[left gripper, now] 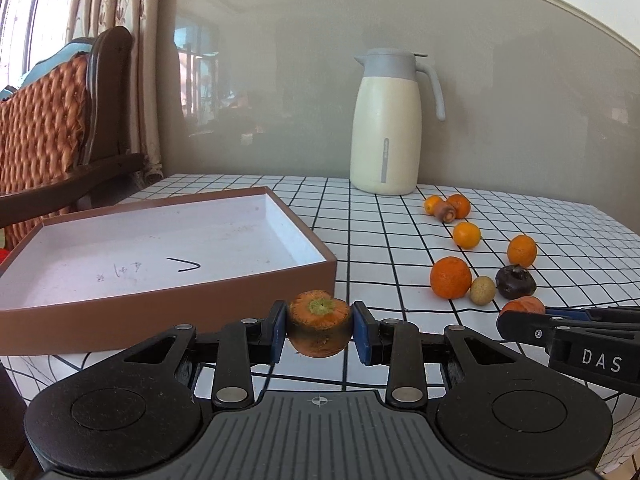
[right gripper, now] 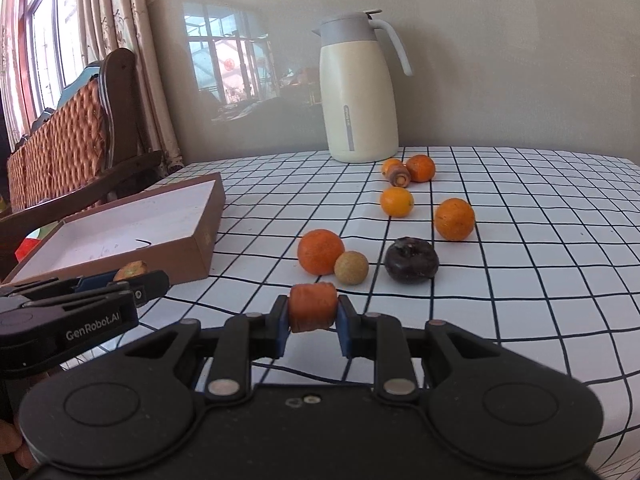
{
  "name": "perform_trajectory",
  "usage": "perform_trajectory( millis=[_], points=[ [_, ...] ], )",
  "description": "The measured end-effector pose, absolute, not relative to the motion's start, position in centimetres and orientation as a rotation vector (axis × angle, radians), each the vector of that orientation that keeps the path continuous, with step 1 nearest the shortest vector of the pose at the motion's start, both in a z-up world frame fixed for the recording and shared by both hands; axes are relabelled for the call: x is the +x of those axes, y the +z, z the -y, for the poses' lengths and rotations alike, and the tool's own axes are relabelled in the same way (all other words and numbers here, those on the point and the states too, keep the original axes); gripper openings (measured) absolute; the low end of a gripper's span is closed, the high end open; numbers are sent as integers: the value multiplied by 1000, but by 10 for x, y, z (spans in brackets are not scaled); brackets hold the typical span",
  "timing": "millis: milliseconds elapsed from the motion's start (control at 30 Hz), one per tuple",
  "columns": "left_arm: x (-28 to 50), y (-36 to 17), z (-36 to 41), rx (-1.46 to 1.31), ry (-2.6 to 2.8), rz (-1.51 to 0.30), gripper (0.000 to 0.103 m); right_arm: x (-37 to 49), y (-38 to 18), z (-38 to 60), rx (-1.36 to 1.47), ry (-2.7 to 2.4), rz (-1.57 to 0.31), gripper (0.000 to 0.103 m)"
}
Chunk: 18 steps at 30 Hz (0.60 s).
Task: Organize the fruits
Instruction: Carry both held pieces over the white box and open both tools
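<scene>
Beside the brown box [left gripper: 168, 296], the left gripper [left gripper: 320, 330] and right gripper [right gripper: 313, 314] each clamp their fingers on a carrot stub [left gripper: 320, 324], held across its sides. Firm and light, the stubs look secure, though the rounded skin could roll in the fingers

Matt cardboard box [left gripper: 224, 304], glossy plastic jug [left gripper: 384, 128]

Two carrot stubs [left gripper: 319, 326] [right gripper: 313, 307] are hanging clamped above the checked cloth; oranges [right gripper: 320, 257], a tan longan [right gripper: 351, 267] and a dark fruit [right gripper: 411, 260] are lying loose; the brown box [left gripper: 168, 312] is sitting empty.
</scene>
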<state>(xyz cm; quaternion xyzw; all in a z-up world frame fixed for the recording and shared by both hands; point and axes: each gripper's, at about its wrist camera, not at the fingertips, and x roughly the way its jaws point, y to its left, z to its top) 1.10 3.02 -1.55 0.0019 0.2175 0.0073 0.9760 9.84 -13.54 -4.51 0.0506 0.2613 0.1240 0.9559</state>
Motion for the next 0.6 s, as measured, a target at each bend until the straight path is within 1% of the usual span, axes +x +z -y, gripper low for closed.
perform_trajectory(
  millis=[367,600],
  points=[
    [-10,-3,-76,-34,94,-385,35,94,-35,105,109,396,-461,16],
    [-21,3,-109,-67,173,-336,35,94,-28,83,103,486,-386,16]
  ],
)
